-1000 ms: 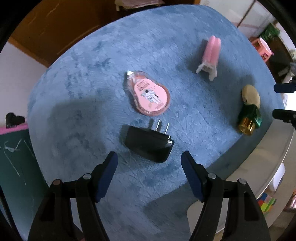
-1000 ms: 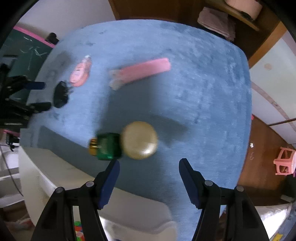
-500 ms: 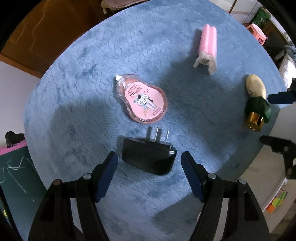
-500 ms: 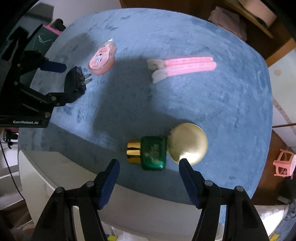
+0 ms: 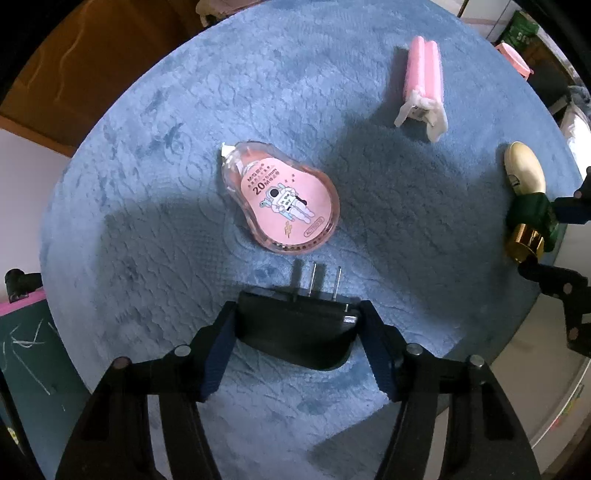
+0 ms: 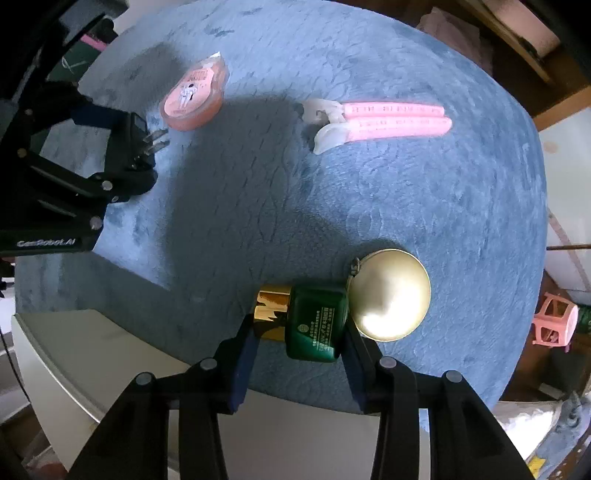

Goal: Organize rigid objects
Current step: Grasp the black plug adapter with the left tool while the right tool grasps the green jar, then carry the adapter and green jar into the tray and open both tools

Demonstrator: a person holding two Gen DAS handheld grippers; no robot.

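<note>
Both grippers have been lowered since the earlier frames, and their jaws have just been closing. Now the black plug adapter (image 5: pixel 295 332) is clamped between the pads of the left gripper (image 5: pixel 297 350), prongs toward the pink correction tape (image 5: pixel 284 206). At the blue cloth (image 6: pixel 424 192) edge, the green bottle (image 6: pixel 314 321) is gripped by the right gripper (image 6: pixel 297 354), just beside the gold compact (image 6: pixel 389 295). Farther off, the pink hair clips (image 6: pixel 380 122) are seen lying.

Blue plush cloth (image 5: pixel 295 92) is covering the round work surface. A pink plastic stool (image 6: pixel 554 321) is standing on the floor to the right. A dark green chalkboard (image 5: pixel 26 369) is showing scribbles at lower left. Folded fabric, possibly towels (image 6: pixel 458 33), is lying on wooden shelving.
</note>
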